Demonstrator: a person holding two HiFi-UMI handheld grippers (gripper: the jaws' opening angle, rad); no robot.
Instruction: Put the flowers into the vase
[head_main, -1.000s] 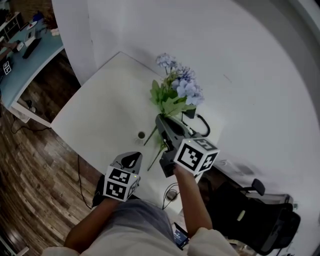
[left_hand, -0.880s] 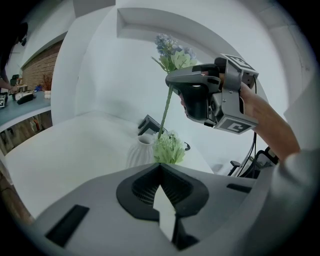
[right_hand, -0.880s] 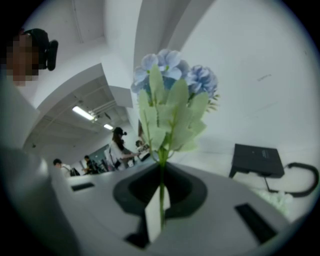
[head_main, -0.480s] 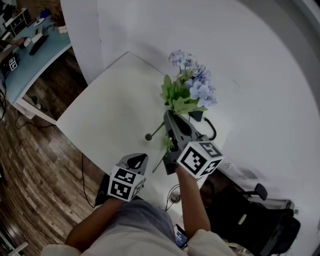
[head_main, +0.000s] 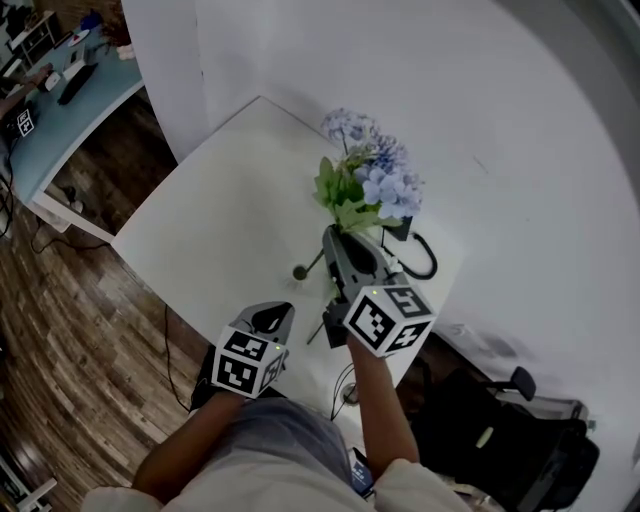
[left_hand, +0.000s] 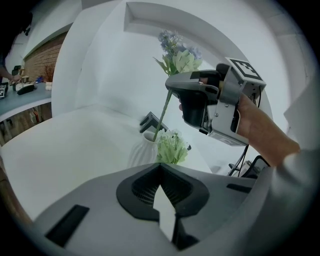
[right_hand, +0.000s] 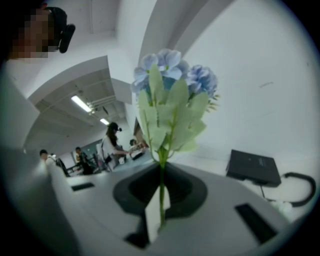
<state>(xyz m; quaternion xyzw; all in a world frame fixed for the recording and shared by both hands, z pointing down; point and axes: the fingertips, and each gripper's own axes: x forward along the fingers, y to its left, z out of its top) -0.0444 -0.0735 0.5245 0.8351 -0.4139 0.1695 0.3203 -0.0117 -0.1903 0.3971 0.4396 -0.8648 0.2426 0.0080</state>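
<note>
A blue flower spray (head_main: 372, 176) with green leaves stands tilted over the white table (head_main: 210, 240). My right gripper (head_main: 338, 243) is shut on its thin green stem (right_hand: 161, 192), below the leaves. In the left gripper view the stem slants down from the right gripper (left_hand: 172, 86) into the mouth of a white ribbed vase (left_hand: 141, 151). A pale green sprig (left_hand: 172, 147) hangs at the vase's right side. From above the vase (head_main: 300, 272) shows as a small round opening. My left gripper (head_main: 270, 320) hovers near the table's front edge, shut and empty (left_hand: 165, 220).
A black box (right_hand: 252, 167) with a looped cable (head_main: 425, 262) lies at the table's back right, near the wall. An office chair (head_main: 520, 440) stands to the right below the table. A blue desk (head_main: 60, 110) is at far left, over wooden floor.
The lower end of the stem has come from beside the vase to its mouth, and the spray has tipped a little. The left gripper has stayed in place.
</note>
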